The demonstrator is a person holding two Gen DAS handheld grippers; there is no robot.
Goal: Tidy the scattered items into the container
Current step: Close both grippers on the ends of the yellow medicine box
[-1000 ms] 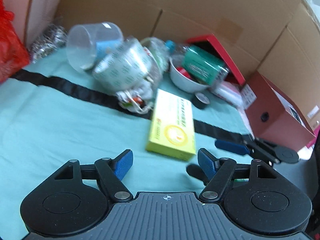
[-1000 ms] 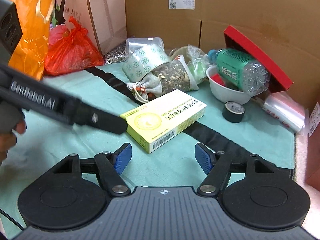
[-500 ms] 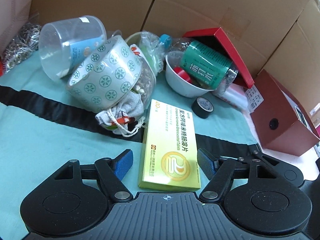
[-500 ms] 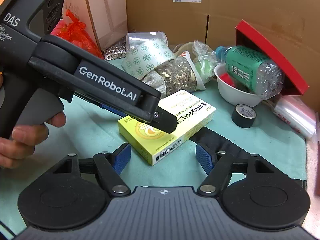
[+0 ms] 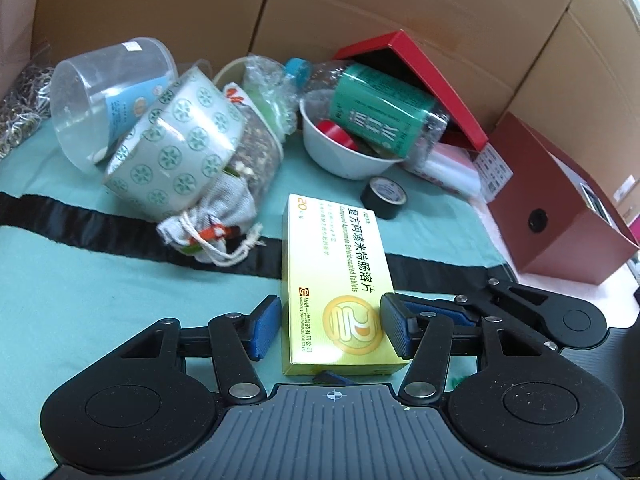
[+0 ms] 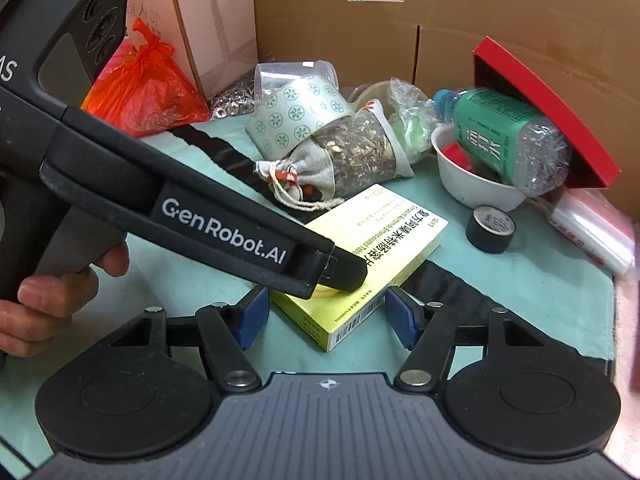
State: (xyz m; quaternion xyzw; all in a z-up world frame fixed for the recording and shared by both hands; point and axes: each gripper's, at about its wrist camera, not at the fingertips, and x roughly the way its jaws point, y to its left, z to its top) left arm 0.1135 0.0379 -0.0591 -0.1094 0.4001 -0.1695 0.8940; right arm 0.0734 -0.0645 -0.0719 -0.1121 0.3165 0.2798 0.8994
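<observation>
At the bottom of the left wrist view, the left gripper [image 5: 332, 326] has its 2 blue pads on both sides of the yellow medicine box [image 5: 334, 280]; the jaws are closing, and I cannot tell if the pads already touch the box. The box lies flat on the teal cloth [image 5: 100, 300], in the lower centre of the frame. In the right wrist view, the right gripper [image 6: 326, 314] is also closing, with a corner of the box between its pads but not touched. Further, a black tape roll [image 5: 385, 197] is near a white bowl [image 5: 340, 156]. At the upper right a red box [image 5: 416, 68] leans on cardboard.
</observation>
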